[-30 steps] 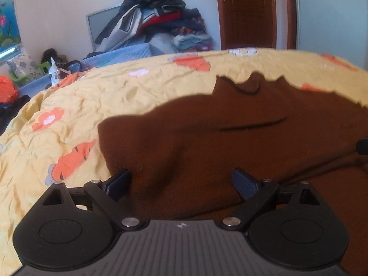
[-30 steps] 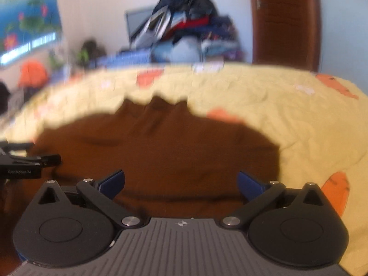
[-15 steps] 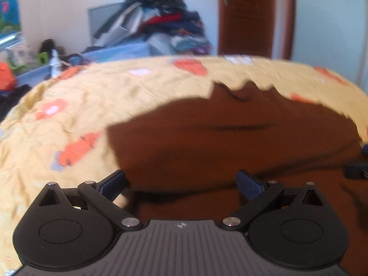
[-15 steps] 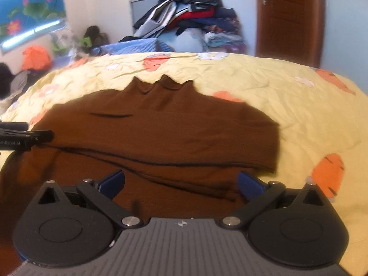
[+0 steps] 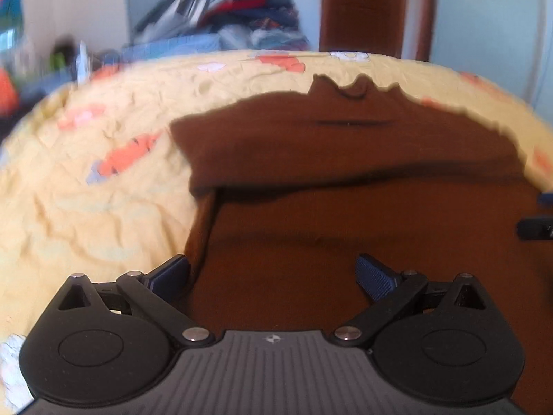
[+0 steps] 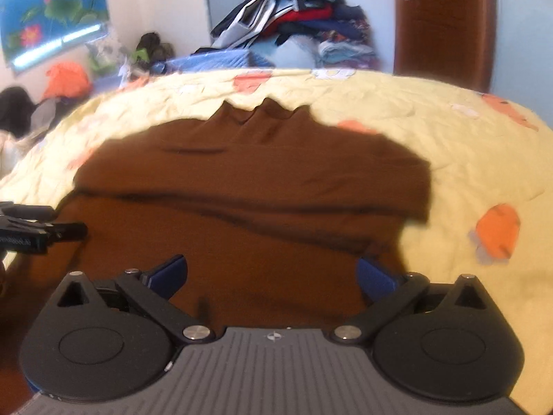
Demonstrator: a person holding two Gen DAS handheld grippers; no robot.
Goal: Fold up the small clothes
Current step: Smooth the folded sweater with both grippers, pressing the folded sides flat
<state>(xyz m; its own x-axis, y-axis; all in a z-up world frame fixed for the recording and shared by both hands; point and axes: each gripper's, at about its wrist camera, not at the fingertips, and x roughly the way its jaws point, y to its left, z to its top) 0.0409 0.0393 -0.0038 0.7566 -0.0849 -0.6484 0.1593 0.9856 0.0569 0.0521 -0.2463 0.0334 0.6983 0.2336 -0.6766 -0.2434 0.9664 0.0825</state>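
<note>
A brown knit sweater [image 5: 345,145] lies spread on the yellow flowered bedsheet [image 5: 103,207], its collar at the far side. A folded band of it crosses over the lower body part. My left gripper [image 5: 273,275] stands open over the sweater's near left edge, nothing between its blue pads. In the right wrist view the same sweater [image 6: 262,180] fills the middle, and my right gripper [image 6: 273,275] is open above its near right part, holding nothing. Each gripper's tip shows at the edge of the other's view.
A heap of mixed clothes [image 6: 293,20] is stacked against the far wall beyond the bed. A brown wooden door [image 6: 446,17] stands at the back right. More clutter, including an orange bundle [image 6: 67,79], lies on the floor at the left.
Both grippers have drawn back toward the near side of the bed, staying open. More of the sweater's lower body now shows below the folded band.
</note>
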